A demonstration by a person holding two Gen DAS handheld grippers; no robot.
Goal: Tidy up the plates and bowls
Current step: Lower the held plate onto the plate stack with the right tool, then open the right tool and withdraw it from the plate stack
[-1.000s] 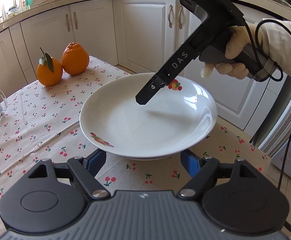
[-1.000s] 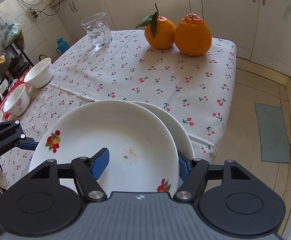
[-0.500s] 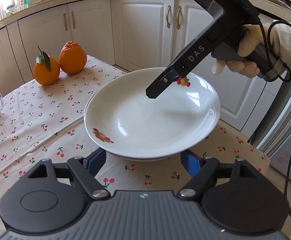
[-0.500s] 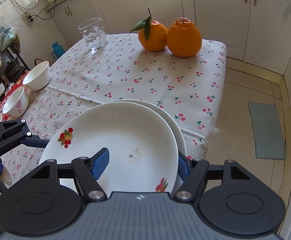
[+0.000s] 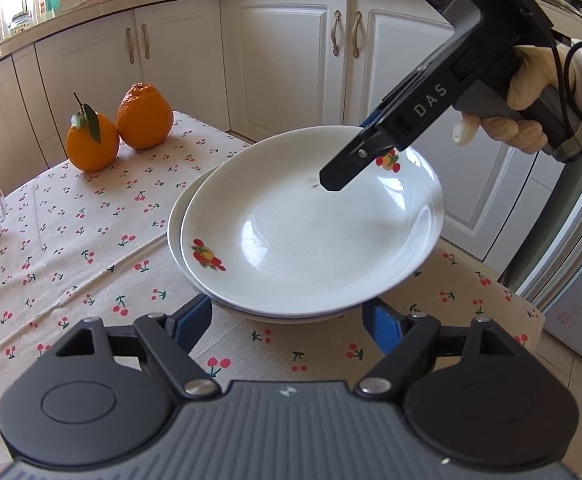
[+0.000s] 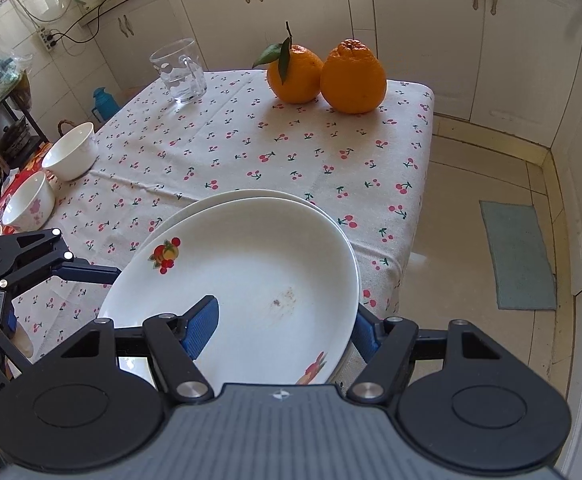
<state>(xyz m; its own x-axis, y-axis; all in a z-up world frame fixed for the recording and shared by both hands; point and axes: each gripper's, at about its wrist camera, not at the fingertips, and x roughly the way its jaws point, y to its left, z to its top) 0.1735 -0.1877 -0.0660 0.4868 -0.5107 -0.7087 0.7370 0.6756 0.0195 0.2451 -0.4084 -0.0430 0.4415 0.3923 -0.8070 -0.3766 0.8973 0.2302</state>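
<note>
Clamping the fruit-printed top plate [image 6: 247, 280] by its near rim with our right gripper [image 6: 281, 328], we hold it tilted just over the lower plate [image 5: 177, 216] at the table's corner, while our left gripper [image 5: 287, 320] waits open alongside.

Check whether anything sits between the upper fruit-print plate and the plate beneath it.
Nothing visible does. The upper plate, gripped at its rim by the right gripper, hangs slightly offset over the lower plate; only bare white rim shows between them.
</note>
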